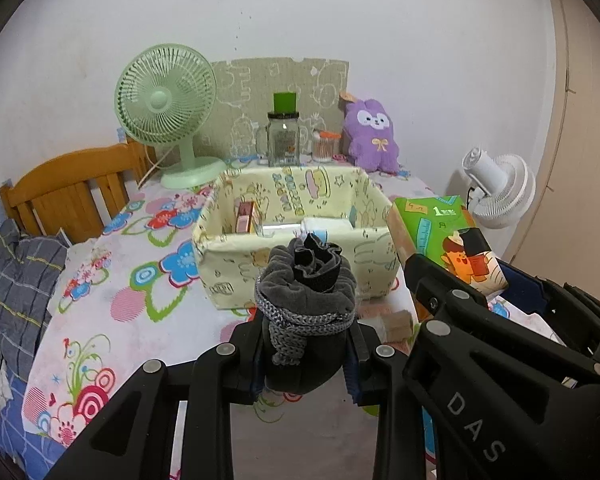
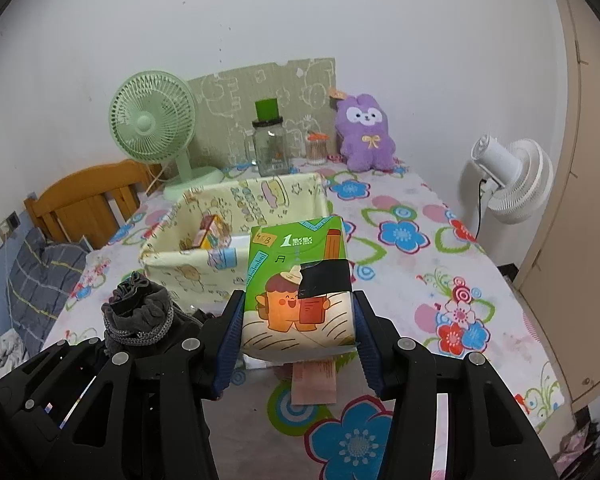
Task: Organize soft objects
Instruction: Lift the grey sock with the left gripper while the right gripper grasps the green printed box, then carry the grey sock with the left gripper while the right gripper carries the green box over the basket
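Observation:
My left gripper [image 1: 306, 344] is shut on a rolled grey and black sock bundle [image 1: 306, 292], held above the flowered tablecloth just in front of the yellow fabric basket [image 1: 296, 256]. My right gripper [image 2: 298, 336] is shut on a green tissue pack [image 2: 298, 280] with a cartoon print, held above the table to the right of the basket [image 2: 188, 268]. The tissue pack also shows in the left wrist view [image 1: 448, 236], and the sock bundle in the right wrist view [image 2: 140, 312]. The basket holds a small colourful box [image 2: 208, 236] and white packs [image 1: 324, 226].
A green fan [image 1: 166, 112], a glass jar [image 1: 284, 140], a cotton-swab cup [image 1: 326, 146] and a purple plush rabbit [image 1: 372, 136] stand along the back wall. A white fan [image 2: 508, 180] stands at the right. A wooden headboard [image 1: 72, 196] is at left. A pink paper [image 2: 314, 382] lies on the table.

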### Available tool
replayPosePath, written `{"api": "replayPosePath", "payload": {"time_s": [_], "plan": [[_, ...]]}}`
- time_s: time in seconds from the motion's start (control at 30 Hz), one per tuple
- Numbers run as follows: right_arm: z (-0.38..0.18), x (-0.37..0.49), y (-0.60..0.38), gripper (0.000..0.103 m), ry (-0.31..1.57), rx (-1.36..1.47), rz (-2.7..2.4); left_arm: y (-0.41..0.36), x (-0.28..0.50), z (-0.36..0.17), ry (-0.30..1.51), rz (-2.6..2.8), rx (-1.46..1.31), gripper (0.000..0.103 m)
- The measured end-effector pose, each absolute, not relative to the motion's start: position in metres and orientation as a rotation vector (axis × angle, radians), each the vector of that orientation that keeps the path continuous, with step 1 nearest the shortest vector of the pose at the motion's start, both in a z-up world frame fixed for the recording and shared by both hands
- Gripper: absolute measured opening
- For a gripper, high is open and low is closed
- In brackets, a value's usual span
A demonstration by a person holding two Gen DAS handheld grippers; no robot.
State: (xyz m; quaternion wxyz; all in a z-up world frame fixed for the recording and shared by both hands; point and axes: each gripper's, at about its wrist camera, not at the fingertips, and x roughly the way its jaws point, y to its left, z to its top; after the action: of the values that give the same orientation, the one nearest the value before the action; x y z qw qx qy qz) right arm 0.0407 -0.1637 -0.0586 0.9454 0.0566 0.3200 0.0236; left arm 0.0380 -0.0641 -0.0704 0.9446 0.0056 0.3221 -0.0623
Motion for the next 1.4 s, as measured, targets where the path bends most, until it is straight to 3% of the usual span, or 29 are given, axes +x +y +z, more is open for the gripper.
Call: {"api": "replayPosePath", "payload": {"time_s": [0.67,1.4], "plan": [[-0.011,0.035,-0.152,0.055,0.553,0.109,0.066,-0.050,0.036,-0.029,0.562,-0.120,-0.010,0.030],[-0.003,0.071,-0.148,0.055,0.534,0.106,0.074,-0.044,0.073,-0.022,0.555,-0.112,-0.036,0.031]]}}
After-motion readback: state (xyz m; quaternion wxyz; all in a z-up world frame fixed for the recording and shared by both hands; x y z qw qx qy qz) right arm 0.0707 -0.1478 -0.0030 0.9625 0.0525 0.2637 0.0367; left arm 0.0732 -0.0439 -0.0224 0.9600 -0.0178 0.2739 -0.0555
